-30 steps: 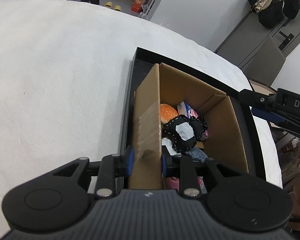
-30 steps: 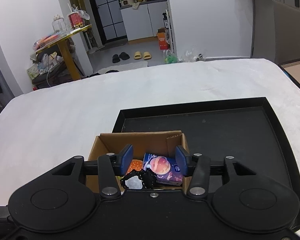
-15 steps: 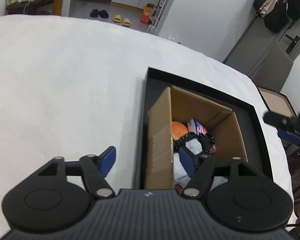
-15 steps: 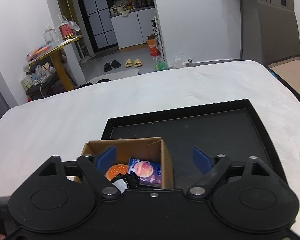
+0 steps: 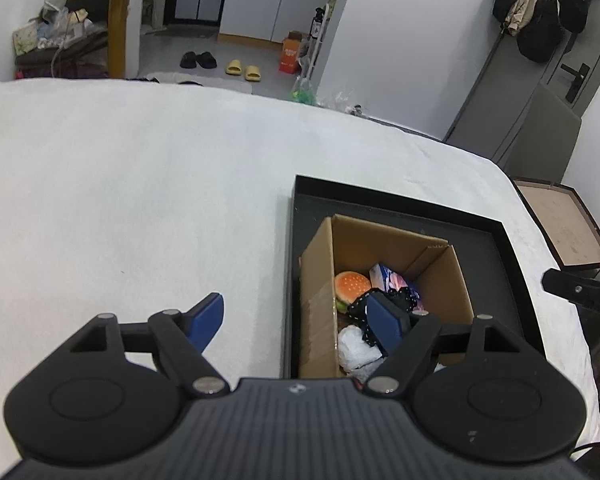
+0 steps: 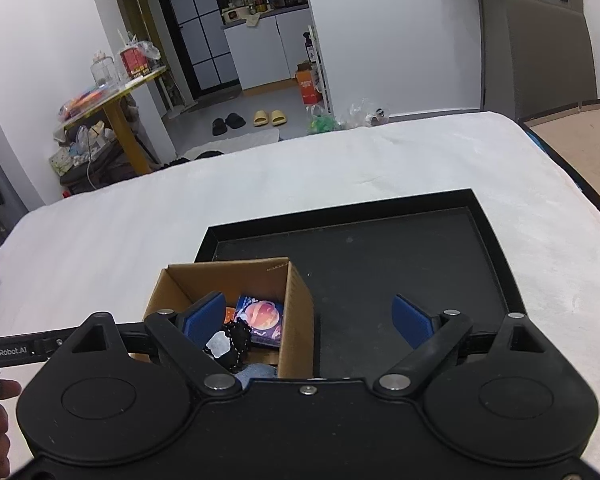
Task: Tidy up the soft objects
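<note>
One box of soft toys in one tray; two claws, left and right, both spread wide, empty.

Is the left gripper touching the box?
Apart. The left wrist view shows the left gripper open, raised above the box, with both blue pads clear of the cardboard wall between them.

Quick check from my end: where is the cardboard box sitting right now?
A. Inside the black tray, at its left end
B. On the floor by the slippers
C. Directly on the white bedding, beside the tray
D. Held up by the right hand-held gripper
A: in the right wrist view the cardboard box rests inside the black tray at its left end, and both hand-held grippers are open, gripping nothing.
</note>
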`<state>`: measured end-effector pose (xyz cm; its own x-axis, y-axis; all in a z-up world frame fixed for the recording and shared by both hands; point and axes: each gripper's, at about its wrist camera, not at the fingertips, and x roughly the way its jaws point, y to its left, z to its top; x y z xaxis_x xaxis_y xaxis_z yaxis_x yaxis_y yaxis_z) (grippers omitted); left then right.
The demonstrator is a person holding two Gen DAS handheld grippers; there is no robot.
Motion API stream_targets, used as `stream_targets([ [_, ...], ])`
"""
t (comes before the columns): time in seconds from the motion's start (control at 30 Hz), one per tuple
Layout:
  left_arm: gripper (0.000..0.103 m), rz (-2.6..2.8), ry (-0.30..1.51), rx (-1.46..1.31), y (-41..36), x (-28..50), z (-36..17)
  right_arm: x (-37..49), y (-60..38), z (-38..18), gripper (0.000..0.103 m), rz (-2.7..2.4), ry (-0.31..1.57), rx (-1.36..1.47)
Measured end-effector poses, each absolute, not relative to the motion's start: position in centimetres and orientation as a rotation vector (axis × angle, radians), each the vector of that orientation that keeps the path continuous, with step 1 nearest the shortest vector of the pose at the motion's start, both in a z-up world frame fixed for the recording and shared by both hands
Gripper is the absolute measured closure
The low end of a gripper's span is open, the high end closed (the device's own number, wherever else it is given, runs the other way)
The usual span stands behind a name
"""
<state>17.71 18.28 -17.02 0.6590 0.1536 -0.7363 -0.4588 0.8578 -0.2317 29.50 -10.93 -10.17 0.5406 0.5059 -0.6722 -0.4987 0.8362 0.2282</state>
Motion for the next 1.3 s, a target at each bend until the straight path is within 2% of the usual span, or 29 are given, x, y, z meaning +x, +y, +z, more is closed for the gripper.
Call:
stream_targets([
  [0.53,0.025,0.423,0.740,-0.343,15.8,15.0,-11.9,28.4,-16.4,-6.8,0.011,0.602,0.749,0.077],
  [0.77,0.022,0.401,0.728,-0.308,14.0,13.1,-10.0,26.9,-18.3,-5.0,0.002,0.615,0.722,0.083],
  [1.3,0.016,0.254,0.726,-0.285,9.4,10.7,-7.6,23.5,-21.4,-3.2,0.000,0.651,0.740,0.109],
])
